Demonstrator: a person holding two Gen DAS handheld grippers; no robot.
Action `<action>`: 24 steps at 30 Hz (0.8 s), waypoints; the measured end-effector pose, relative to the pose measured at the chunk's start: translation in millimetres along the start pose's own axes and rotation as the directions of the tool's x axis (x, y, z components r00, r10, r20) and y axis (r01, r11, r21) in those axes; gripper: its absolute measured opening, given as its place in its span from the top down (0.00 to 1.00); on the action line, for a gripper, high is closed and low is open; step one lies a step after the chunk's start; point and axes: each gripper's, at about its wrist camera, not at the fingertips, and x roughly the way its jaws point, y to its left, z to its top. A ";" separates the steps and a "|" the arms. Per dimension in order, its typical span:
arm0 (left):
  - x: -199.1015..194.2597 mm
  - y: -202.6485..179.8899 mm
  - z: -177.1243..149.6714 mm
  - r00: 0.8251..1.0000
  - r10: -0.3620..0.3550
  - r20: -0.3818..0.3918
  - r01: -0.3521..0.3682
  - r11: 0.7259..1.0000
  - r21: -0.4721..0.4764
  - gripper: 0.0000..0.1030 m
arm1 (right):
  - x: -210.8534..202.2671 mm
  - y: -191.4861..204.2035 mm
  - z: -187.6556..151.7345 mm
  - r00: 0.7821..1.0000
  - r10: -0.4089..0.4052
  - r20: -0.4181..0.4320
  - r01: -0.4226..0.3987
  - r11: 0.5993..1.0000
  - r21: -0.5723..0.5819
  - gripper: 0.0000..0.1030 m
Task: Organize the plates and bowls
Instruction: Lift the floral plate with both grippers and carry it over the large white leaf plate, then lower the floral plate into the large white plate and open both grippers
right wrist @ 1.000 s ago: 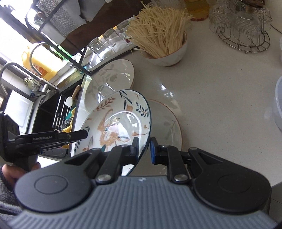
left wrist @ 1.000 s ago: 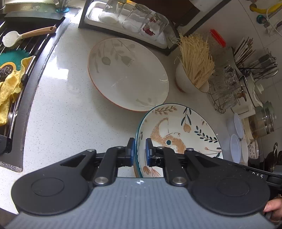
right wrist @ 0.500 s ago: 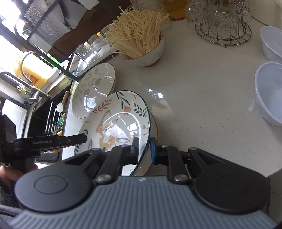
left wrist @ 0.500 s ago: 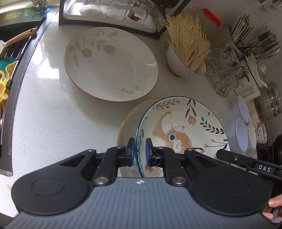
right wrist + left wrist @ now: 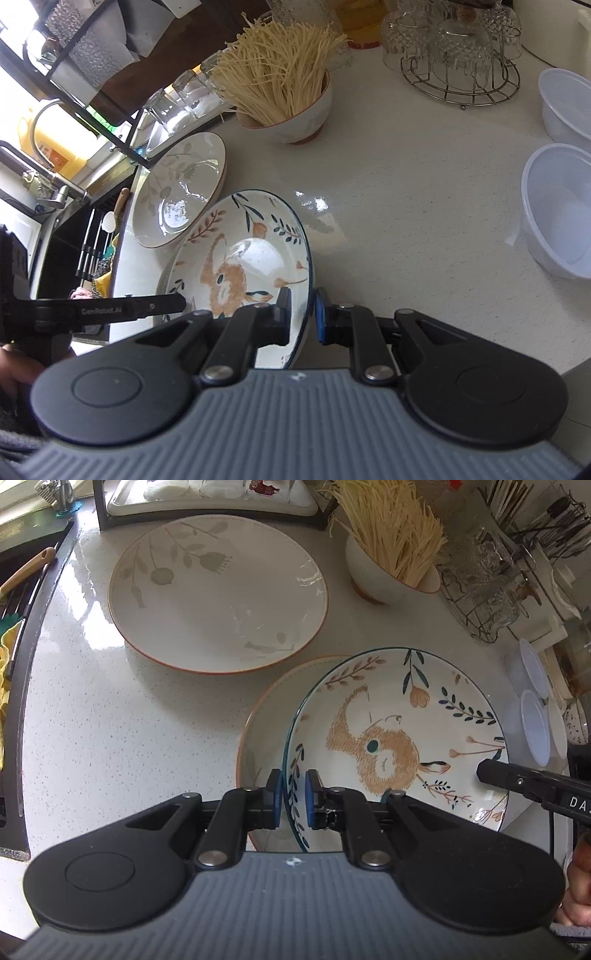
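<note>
Both the left gripper (image 5: pixel 291 794) and right gripper (image 5: pixel 301 317) pinch the squirrel-patterned bowl's (image 5: pixel 399 738) rim, holding it over the orange-rimmed plate (image 5: pixel 266 731); the leaf-patterned plate (image 5: pixel 218 598) beyond remains unstacked.

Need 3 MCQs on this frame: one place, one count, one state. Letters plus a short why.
1. Squirrel plate is over:
A the sink
B an orange-rimmed plate
C a plastic tub

2. How many grippers grip it?
A none
B one
C two

3. The noodle bowl is:
A upside down
B full of dry noodles
C stacked on plates

Key:
1 B, the orange rim shows beneath its left edge.
2 C, the left gripper and the right gripper each pinch its rim.
3 B, strands stick out the top.
</note>
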 end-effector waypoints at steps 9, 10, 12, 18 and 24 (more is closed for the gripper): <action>6.4 -9.4 0.4 0.998 0.046 -0.033 -0.044 0.997 0.058 0.84 | 3.6 6.3 0.8 0.999 -0.036 0.011 0.036 0.998 -0.055 0.84; 6.7 -9.9 1.0 0.998 0.047 -0.034 -0.045 0.997 0.061 0.84 | 3.8 6.2 0.8 0.999 -0.037 0.012 0.037 0.998 -0.055 0.84; 7.4 -11.4 2.3 0.998 0.054 -0.037 -0.052 0.996 0.069 0.84 | 4.2 6.3 1.0 0.999 -0.040 0.015 0.041 0.998 -0.057 0.84; 8.9 -18.8 7.4 0.995 0.089 -0.051 -0.083 0.992 0.098 0.81 | 7.1 7.7 0.3 0.998 -0.055 0.028 0.057 0.996 -0.062 0.84; 10.1 -24.3 10.7 0.995 0.084 -0.062 -0.077 0.991 0.111 0.65 | 11.7 12.6 1.5 0.996 -0.077 0.044 0.081 0.991 -0.102 0.84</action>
